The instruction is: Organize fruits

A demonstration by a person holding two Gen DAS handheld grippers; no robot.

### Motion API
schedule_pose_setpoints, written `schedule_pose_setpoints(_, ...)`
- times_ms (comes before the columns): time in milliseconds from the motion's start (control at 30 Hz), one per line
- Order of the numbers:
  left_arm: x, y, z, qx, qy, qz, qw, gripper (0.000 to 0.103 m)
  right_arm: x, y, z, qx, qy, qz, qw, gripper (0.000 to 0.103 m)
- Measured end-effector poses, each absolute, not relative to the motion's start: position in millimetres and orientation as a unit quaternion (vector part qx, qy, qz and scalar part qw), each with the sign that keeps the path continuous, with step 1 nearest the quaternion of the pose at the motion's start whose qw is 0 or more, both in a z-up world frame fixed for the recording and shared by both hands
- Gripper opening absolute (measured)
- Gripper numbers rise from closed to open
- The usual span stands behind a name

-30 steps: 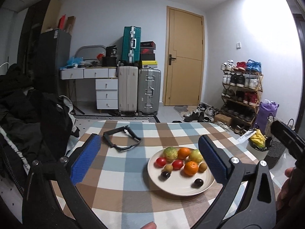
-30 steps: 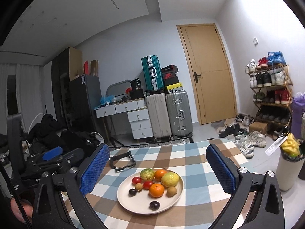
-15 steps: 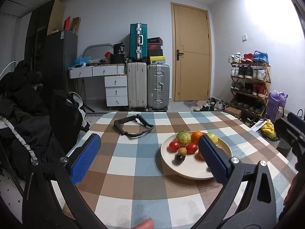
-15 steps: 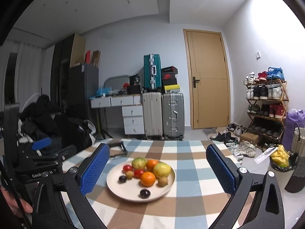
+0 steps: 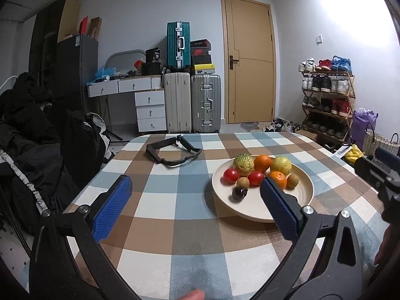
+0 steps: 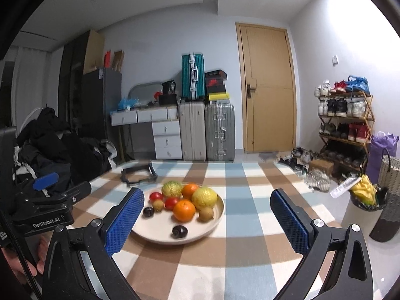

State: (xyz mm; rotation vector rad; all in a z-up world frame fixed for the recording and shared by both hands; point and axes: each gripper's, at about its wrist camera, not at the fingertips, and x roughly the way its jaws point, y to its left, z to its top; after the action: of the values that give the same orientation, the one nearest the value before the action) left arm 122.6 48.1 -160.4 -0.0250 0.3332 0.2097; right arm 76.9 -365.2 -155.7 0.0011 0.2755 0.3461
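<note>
Left gripper (image 5: 195, 200) gaping wide, gripping nothing, hovering over table (image 5: 190, 227); blue pads (image 5: 112, 207) knurled, frames black

Right gripper (image 6: 208, 218) likewise spread wide, clasping nothing, left pad (image 6: 123, 222) overlapping plate (image 6: 215, 221) rim in view; contact unclear

Round cream plate sitting on checked cloth, holding fruit: two oranges (image 6: 184, 210), yellow citrus (image 6: 204, 198), bumpy green fruit (image 6: 171, 189), two tomatoes (image 6: 156, 196), kiwis (image 6: 206, 213), dark plums (image 6: 180, 231)

Black strap (image 5: 172, 151) lying beyond plate, apart

Suitcases (image 5: 192, 100), wooden door (image 5: 250, 60) standing at far wall
</note>
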Motion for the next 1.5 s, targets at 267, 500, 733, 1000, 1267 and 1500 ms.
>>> schedule_pose_setpoints(267, 124.7, 47.5, -163.4, -0.013, 0.161, 0.095, 0.982, 0.102, 86.2, -358.0, -162.3, -0.019, 0.160, 0.157, 0.974, 0.103)
schedule_pose_setpoints(500, 124.4, 46.3, -164.0, -0.014, 0.161, 0.096, 0.982, 0.102, 86.7, -358.9, -162.7, -0.021, 0.158, 0.158, 0.975, 0.103)
schedule_pose_setpoints(733, 124.1, 46.2, -163.9, -0.015, 0.160, 0.095, 0.982, 0.102, 86.9, -359.0, -163.1, -0.020, 0.157, 0.159, 0.975, 0.103)
schedule_pose_setpoints(1000, 123.8, 46.1, -164.7, -0.015, 0.160, 0.096, 0.982, 0.102, 86.5, -358.7, -163.0, -0.020, 0.157, 0.159, 0.975, 0.103)
schedule_pose_setpoints(1267, 123.4, 46.5, -164.8, -0.015, 0.161, 0.096, 0.982, 0.102, 87.0, -358.9, -163.5, -0.020, 0.157, 0.158, 0.975, 0.103)
schedule_pose_setpoints(1500, 123.2, 46.8, -164.9, -0.016, 0.160, 0.095, 0.982, 0.102, 87.2, -358.9, -163.6, -0.021, 0.157, 0.158, 0.975, 0.103)
